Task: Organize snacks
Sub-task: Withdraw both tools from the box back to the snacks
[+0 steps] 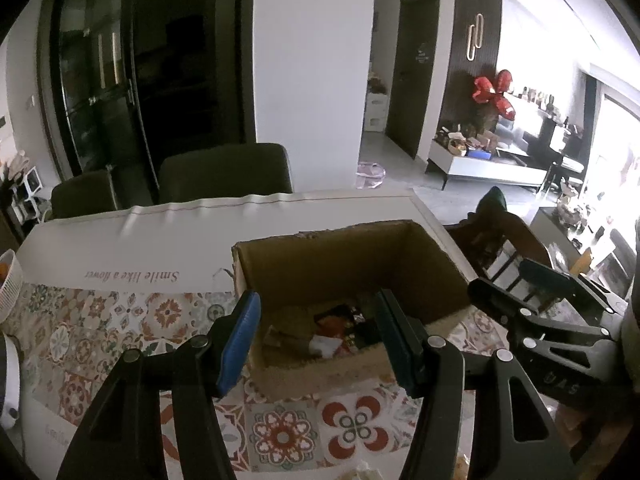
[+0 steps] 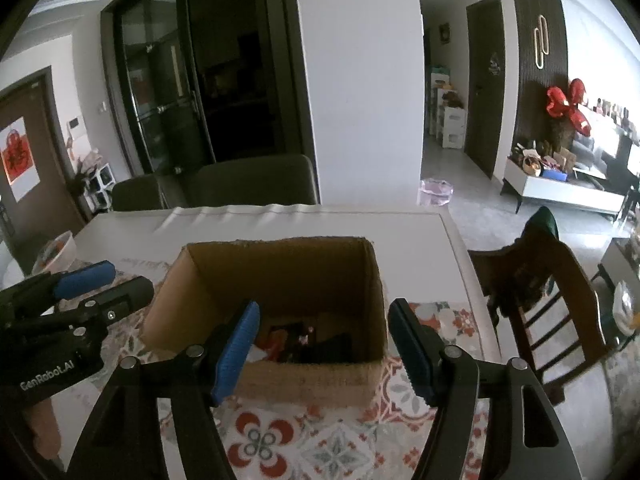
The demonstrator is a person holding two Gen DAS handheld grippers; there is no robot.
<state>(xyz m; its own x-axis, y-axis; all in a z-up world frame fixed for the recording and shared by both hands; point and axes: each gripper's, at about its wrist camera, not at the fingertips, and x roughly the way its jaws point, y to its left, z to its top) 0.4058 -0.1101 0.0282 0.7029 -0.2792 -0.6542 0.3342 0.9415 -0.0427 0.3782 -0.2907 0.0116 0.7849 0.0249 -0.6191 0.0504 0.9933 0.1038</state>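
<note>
Left tool: blue-padded fingers spread apart, nothing between the pads, aimed downward over the near wall of the cardboard box. Right tool: fingers likewise spread, and wider, with nothing pinched, hanging over the near edge of the same box. Each tool appeared at the edge of the other's view, the right tool beside the box's right wall and the left tool beside its left wall, both apart from the cardboard.

The box stood upright on the table, top open with no flaps visible, its long axis running roughly left to right across both views. Snack packets lay loose on its floor toward the near wall: a red and dark packet, a brownish one to its left, and a pale one in front; seen from the right wrist, the packets showed as red and black shapes. Their individual orientations could not be told.

A patterned tile-print mat covered the near part of the table, the box resting on it. A white basket sat at the table's left edge. Dark chairs stood behind the table, a wooden chair at its right.
</note>
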